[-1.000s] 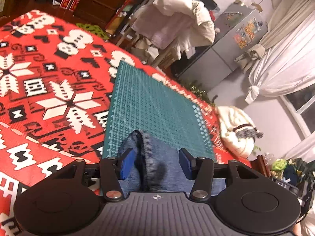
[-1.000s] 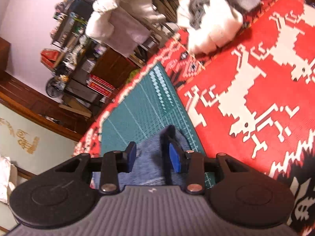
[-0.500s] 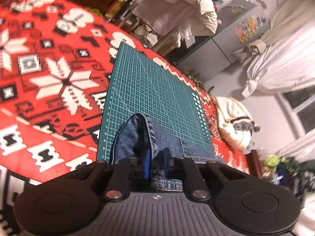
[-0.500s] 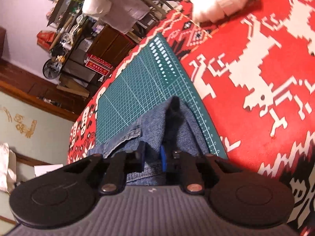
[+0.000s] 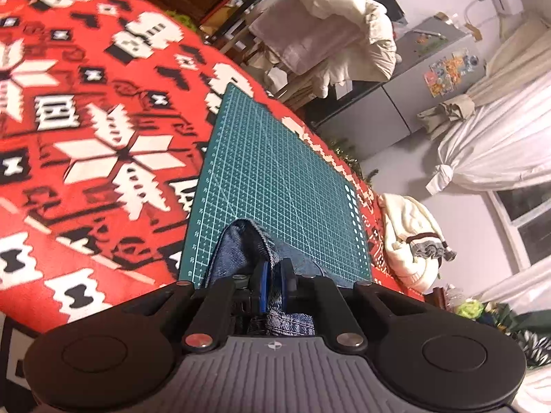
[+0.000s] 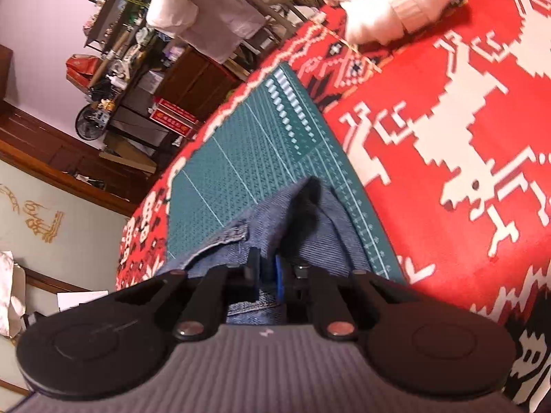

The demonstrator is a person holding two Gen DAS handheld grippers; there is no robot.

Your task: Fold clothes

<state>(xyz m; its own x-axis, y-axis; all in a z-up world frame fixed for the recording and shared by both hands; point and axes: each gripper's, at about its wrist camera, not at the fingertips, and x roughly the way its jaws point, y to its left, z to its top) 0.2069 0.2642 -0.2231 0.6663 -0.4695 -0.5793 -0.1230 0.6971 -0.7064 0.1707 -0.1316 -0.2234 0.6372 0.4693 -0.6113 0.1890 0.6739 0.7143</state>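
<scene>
Item: jeans (image 5: 241, 251), blue denim, lying on the near end of the green cutting mat (image 5: 275, 172), which sits on a red patterned blanket (image 5: 86, 120).

Change noted: a second ago both pairs of my blue pads stood wide apart over the cloth. Now my left gripper (image 5: 270, 280) is pinched tight on a raised fold of denim, and my right gripper (image 6: 267, 275) is pinched likewise on its own edge. The fabric tents up at both grips, lifted off the mat. I judge the grasp made and the fold ready to be carried over.

Surroundings: far half of the mat bare, nothing in the path. White pile of clothes (image 6: 389, 3) on the blanket's far edge, well apart. Draped chair (image 5: 327, 27) and grey fridge (image 5: 413, 79) beyond the bed.
</scene>
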